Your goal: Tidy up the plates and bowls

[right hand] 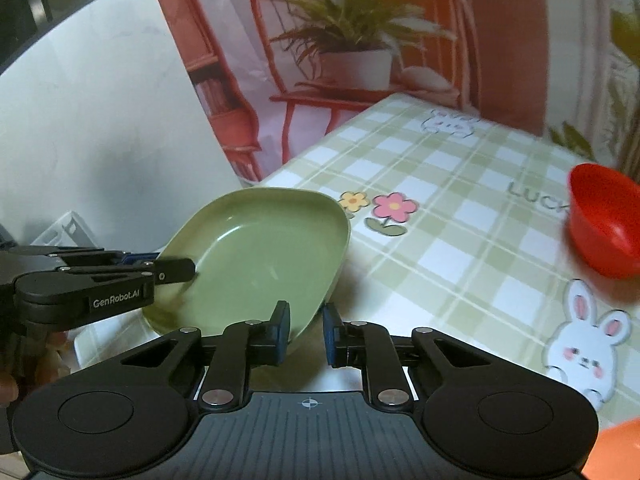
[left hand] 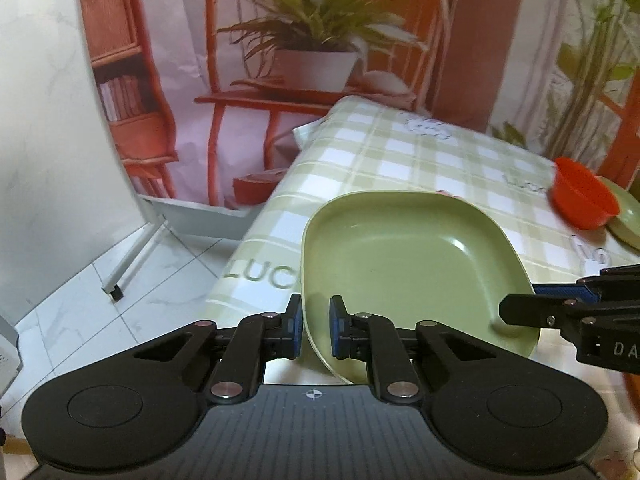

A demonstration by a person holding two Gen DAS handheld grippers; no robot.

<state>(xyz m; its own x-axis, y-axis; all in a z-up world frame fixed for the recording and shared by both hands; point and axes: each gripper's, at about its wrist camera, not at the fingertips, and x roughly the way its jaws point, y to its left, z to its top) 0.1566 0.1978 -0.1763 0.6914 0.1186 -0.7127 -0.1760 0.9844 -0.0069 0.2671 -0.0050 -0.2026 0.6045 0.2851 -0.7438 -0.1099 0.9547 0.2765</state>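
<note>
Plate (left hand: 404,256), green and squarish, hangs tilted above the near corner of the table, its rim pinched between the pads of the left gripper (left hand: 314,326) and of the right gripper (right hand: 306,334). Beneath lies a green checked tablecloth (right hand: 440,184) with flower and rabbit prints. A red bowl (right hand: 604,226) stands well apart. Behind are a white board (left hand: 48,120) and a printed backdrop (left hand: 280,40).

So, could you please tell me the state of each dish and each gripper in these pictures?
Green squarish plastic plate: tilted, lifted, rim pinched on two sides.
Red round plastic bowl: tilted, resting on another green plate.
Left hand-held gripper: shut on the plate's rim.
Right hand-held gripper: shut on the plate's rim.
</note>
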